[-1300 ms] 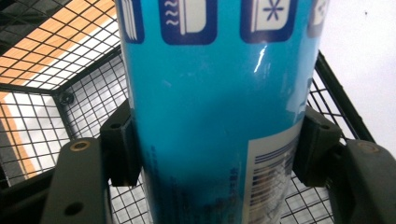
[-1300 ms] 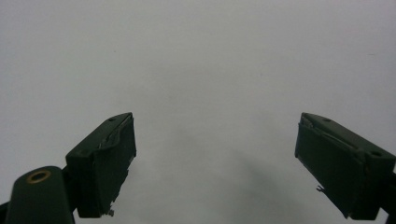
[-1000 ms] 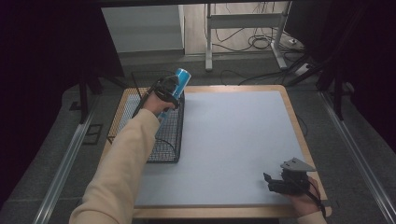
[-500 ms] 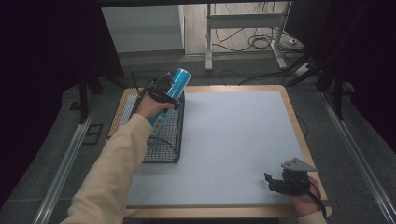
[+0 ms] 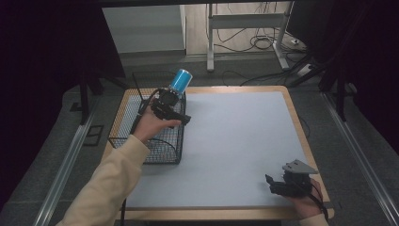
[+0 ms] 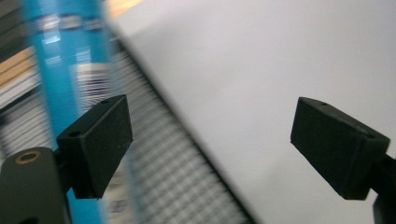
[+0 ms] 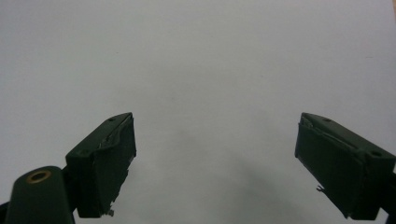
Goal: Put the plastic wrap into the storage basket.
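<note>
A blue can (image 5: 180, 80) stands tilted at the far right corner of the black wire basket (image 5: 155, 153), on the left of the white table (image 5: 235, 136). My left gripper (image 5: 181, 117) hovers just in front of the can, over the basket's right rim. Its jaws have just been opening off the can and are open, with nothing between them. In the left gripper view the can (image 6: 60, 70) is a blur beyond the left jaw of that gripper (image 6: 210, 140). My right gripper (image 5: 269, 183) rests open at the table's near right corner, with bare tabletop between its jaws (image 7: 215, 158).
The table has a wooden border (image 5: 301, 127). Behind it on the floor are desk legs (image 5: 210, 42) and loose cables (image 5: 263, 44). Metal rails (image 5: 66, 165) run along the floor on both sides. A dark cable trails from the left gripper over the basket.
The left gripper has let go of the blue can and pulled back toward me and to the right. The can stays at the basket's far corner. The right gripper has not moved.
</note>
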The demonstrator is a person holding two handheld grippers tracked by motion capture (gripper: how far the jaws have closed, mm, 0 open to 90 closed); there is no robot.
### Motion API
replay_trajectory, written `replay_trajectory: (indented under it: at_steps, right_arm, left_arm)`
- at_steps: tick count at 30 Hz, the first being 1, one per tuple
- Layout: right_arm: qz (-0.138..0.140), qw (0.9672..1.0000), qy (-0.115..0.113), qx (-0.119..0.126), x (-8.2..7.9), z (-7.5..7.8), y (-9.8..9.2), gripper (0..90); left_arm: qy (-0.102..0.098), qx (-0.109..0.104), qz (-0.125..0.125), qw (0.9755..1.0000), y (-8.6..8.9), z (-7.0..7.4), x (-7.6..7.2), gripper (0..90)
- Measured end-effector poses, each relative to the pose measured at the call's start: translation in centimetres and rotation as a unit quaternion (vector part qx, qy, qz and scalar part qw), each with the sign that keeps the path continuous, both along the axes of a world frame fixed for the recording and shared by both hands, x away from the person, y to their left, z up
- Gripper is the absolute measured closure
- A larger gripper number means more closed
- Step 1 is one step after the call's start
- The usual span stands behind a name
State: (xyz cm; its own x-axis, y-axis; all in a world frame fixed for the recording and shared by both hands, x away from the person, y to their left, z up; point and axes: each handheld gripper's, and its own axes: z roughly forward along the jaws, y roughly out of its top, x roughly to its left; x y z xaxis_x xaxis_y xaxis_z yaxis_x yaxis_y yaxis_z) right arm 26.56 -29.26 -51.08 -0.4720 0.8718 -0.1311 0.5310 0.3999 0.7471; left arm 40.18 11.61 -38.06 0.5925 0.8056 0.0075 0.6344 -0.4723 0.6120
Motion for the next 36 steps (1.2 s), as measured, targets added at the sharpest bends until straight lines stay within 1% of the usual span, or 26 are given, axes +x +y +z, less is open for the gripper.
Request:
replay_trajectory:
  at_steps: [1,2,4,5,6,7,8,9,10,11,12,13,14,15,16,17,18,22,23,24,25,28,31,36]
  right_arm:
    - [0.001,1.0000,0.000,0.000,0.0,0.0,0.0,13.0]
    - [0.002,1.0000,0.000,0.000,0.0,0.0,0.1,13.0]
    - [0.003,1.0000,-0.002,0.000,-0.1,0.0,0.1,13.0]
    - [0.003,1.0000,-0.003,0.000,-0.1,0.0,0.1,13.0]
    - [0.004,1.0000,-0.005,0.001,-0.1,0.0,0.2,13.0]
    - [0.004,1.0000,-0.005,0.002,-0.1,0.0,0.2,13.0]
    - [0.005,1.0000,-0.005,0.001,0.0,0.0,0.2,13.0]
    - [0.006,1.0000,-0.005,0.000,0.0,0.0,0.3,13.0]
    - [0.008,1.0000,-0.006,-0.001,0.0,-0.1,0.4,13.0]
    - [0.009,0.9999,-0.006,-0.002,0.0,-0.1,0.4,13.0]
    - [0.011,0.9999,-0.005,-0.002,-0.1,-0.1,0.5,13.0]
    - [0.011,0.9999,-0.005,-0.002,-0.1,-0.1,0.5,13.0]
    - [0.012,0.9999,-0.007,-0.003,-0.1,-0.1,0.7,13.0]
    - [0.013,0.9999,-0.008,-0.004,-0.1,-0.1,0.7,13.0]
    - [0.014,0.9999,-0.009,-0.004,-0.1,-0.1,0.8,13.0]
    - [0.014,0.9999,-0.009,-0.004,-0.1,-0.1,0.8,13.0]
    - [0.015,0.9998,-0.008,-0.004,-0.1,-0.1,0.8,13.0]
    - [0.016,0.9998,-0.008,-0.004,-0.1,-0.1,0.8,13.0]
    - [0.016,0.9998,-0.008,-0.004,-0.1,-0.1,0.8,13.0]
    - [0.016,0.9998,-0.008,-0.005,-0.1,-0.1,0.8,13.0]
    - [0.016,0.9998,-0.009,-0.005,-0.1,-0.1,0.8,13.0]
    - [0.016,0.9998,-0.010,-0.005,-0.1,-0.1,0.8,13.0]
    - [0.017,0.9998,-0.011,-0.006,-0.1,-0.1,0.7,13.0]
    - [0.016,0.9998,-0.014,-0.004,-0.1,-0.1,0.7,13.0]
  left_arm:
    - [0.000,0.000,0.000,1.0000,0.0,0.0,0.0,12.4]
    - [-0.010,-0.007,-0.025,0.9996,-1.1,0.1,-1.5,12.3]
    - [-0.018,-0.002,-0.040,0.9990,-1.9,0.0,-2.7,12.4]
    - [-0.025,-0.007,-0.049,0.9985,-2.2,-0.1,-3.5,12.0]
    - [-0.029,-0.017,-0.051,0.9981,-2.4,-0.2,-4.0,12.4]
    - [-0.028,-0.022,-0.058,0.9977,-2.6,-0.3,-4.6,13.2]
    - [-0.026,-0.022,-0.065,0.9973,-2.9,-0.6,-5.1,13.1]
    - [-0.026,-0.022,-0.065,0.9973,-2.9,-0.6,-5.1,13.0]
    - [-0.029,-0.019,-0.073,0.9967,-3.3,-1.1,-6.2,13.1]
    - [-0.029,-0.019,-0.073,0.9967,-3.3,-1.1,-6.2,13.1]
    - [-0.030,-0.023,-0.085,0.9957,-3.8,-1.5,-7.4,13.1]
    - [-0.030,-0.023,-0.085,0.9957,-3.8,-1.5,-7.4,13.1]
    - [-0.029,-0.027,-0.097,0.9945,-4.2,-2.0,-8.4,13.2]
    - [-0.029,-0.027,-0.097,0.9945,-4.2,-2.0,-8.4,13.1]
    - [-0.028,-0.028,-0.105,0.9937,-4.7,-2.8,-9.1,13.1]
    - [-0.028,-0.028,-0.105,0.9937,-4.7,-2.8,-9.1,13.1]
    - [-0.024,-0.028,-0.111,0.9931,-5.1,-3.7,-9.8,13.1]
    - [-0.013,-0.028,-0.123,0.9920,-5.8,-5.4,-10.8,13.1]
    - [-0.013,-0.028,-0.123,0.9920,-5.8,-5.4,-10.8,13.2]
    - [-0.009,-0.030,-0.125,0.9917,-6.0,-5.8,-11.0,13.2]
    - [-0.005,-0.026,-0.130,0.9912,-6.4,-6.4,-11.2,13.1]
    - [0.002,-0.027,-0.135,0.9905,-6.8,-7.0,-11.4,13.2]
    - [0.003,-0.026,-0.134,0.9906,-6.9,-7.1,-11.4,13.2]
    - [-0.001,-0.035,-0.131,0.9907,-6.7,-6.9,-11.3,13.3]
